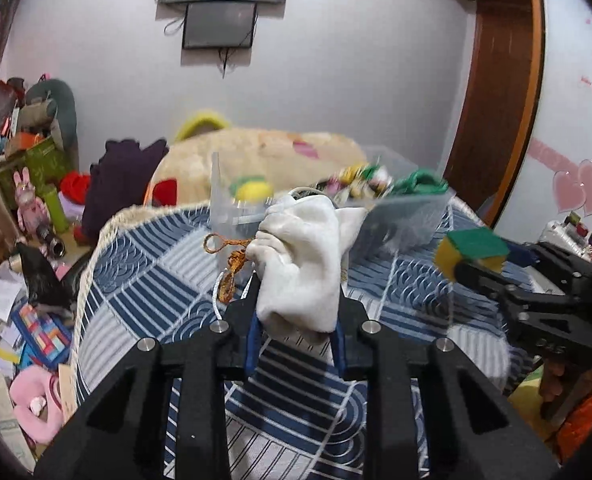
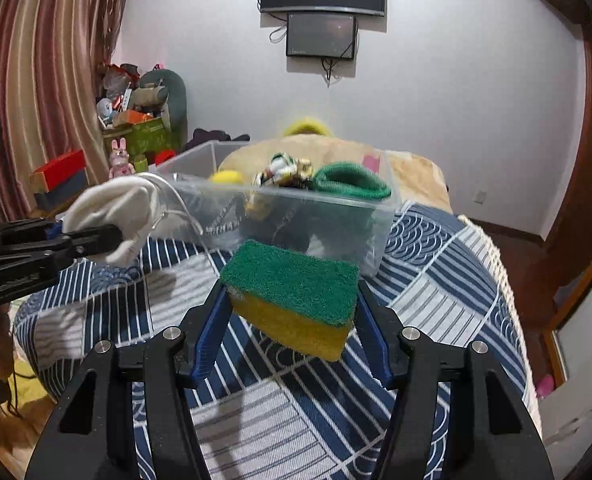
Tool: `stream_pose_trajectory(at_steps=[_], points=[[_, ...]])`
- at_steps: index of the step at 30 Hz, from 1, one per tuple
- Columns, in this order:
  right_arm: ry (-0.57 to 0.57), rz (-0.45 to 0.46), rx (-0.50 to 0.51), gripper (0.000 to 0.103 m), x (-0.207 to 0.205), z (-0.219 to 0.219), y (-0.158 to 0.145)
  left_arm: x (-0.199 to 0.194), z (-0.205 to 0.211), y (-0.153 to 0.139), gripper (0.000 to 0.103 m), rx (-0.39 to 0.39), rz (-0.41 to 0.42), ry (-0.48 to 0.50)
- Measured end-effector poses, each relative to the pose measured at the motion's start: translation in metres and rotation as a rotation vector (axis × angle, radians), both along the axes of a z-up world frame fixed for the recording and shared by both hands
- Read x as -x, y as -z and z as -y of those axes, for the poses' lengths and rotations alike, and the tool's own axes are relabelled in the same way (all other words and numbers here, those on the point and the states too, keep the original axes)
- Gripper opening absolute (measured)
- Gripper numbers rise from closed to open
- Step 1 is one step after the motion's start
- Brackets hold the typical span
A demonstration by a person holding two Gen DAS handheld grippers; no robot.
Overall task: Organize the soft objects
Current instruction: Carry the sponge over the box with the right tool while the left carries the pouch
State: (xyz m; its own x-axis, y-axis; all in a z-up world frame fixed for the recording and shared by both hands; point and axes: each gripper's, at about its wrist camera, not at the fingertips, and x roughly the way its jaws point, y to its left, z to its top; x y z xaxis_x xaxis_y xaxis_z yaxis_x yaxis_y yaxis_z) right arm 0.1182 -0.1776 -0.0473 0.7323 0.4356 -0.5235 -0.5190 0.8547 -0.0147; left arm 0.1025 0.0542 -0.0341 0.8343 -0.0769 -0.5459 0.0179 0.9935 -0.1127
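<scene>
My left gripper (image 1: 296, 300) is shut on a white drawstring pouch (image 1: 300, 264) with an orange cord, held above the bed; it also shows in the right wrist view (image 2: 116, 216). My right gripper (image 2: 292, 300) is shut on a green-and-yellow sponge (image 2: 292, 296), held above the bed in front of the bin; the sponge also shows in the left wrist view (image 1: 472, 254). A clear plastic bin (image 2: 380, 216) stands on the bed and holds a yellow ball (image 2: 226, 178), a green cloth (image 2: 350, 184) and small toys.
The bed has a blue-and-white patterned quilt (image 2: 436, 264). A beige plush blanket (image 1: 280, 156) lies behind the bin. Boxes, toys and clutter fill the floor at the left (image 1: 36, 184). A wooden door frame (image 1: 496, 100) stands at the right.
</scene>
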Motion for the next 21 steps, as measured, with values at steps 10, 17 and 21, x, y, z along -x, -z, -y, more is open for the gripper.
stream_pose_trajectory(at_steps=[10,17,21], points=[[-0.002,0.095,-0.049,0.057,-0.008,-0.008,-0.034,0.0,0.0,-0.045,0.028,0.01,0.126,-0.004],[-0.002,0.157,-0.073,0.057,-0.018,-0.016,-0.055,-0.013,-0.003,-0.06,0.028,0.005,0.17,-0.019],[-0.004,0.173,-0.086,0.057,-0.028,-0.023,-0.065,-0.025,-0.008,-0.063,0.028,0.013,0.174,-0.031]])
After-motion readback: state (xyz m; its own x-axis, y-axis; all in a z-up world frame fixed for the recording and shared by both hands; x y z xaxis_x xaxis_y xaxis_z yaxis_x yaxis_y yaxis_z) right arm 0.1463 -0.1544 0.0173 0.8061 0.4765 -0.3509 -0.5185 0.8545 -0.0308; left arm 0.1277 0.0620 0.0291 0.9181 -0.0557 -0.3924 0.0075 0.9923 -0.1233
